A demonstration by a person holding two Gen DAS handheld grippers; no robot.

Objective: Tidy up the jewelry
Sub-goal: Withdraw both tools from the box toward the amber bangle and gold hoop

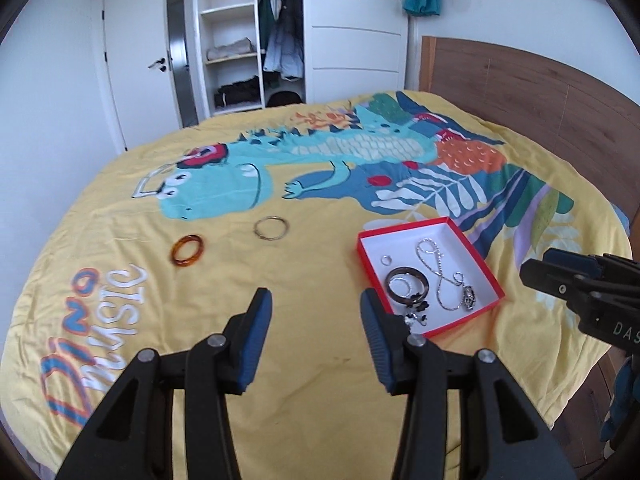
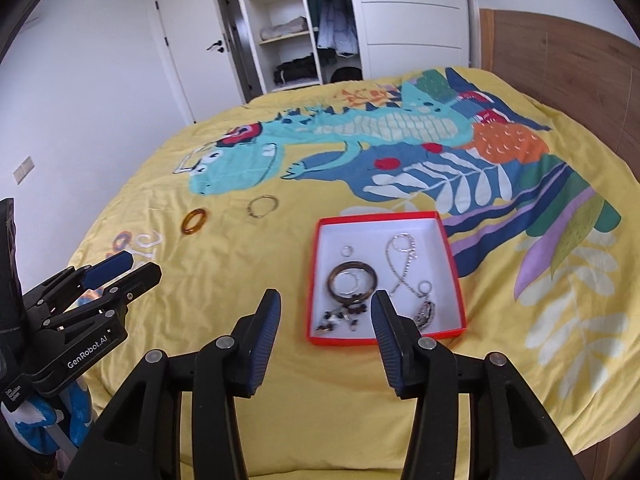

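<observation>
On the bed, most jewelry was already gathered in the red box (image 2: 316, 264); two bangles (image 1: 188, 251) (amber, gold) were left outside, with both grippers (image 1: 316, 336) (image 2: 325, 330) held open, empty.

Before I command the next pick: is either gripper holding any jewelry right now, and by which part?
Nothing is held. The left gripper and right gripper are both open and empty above the bedspread.
</observation>
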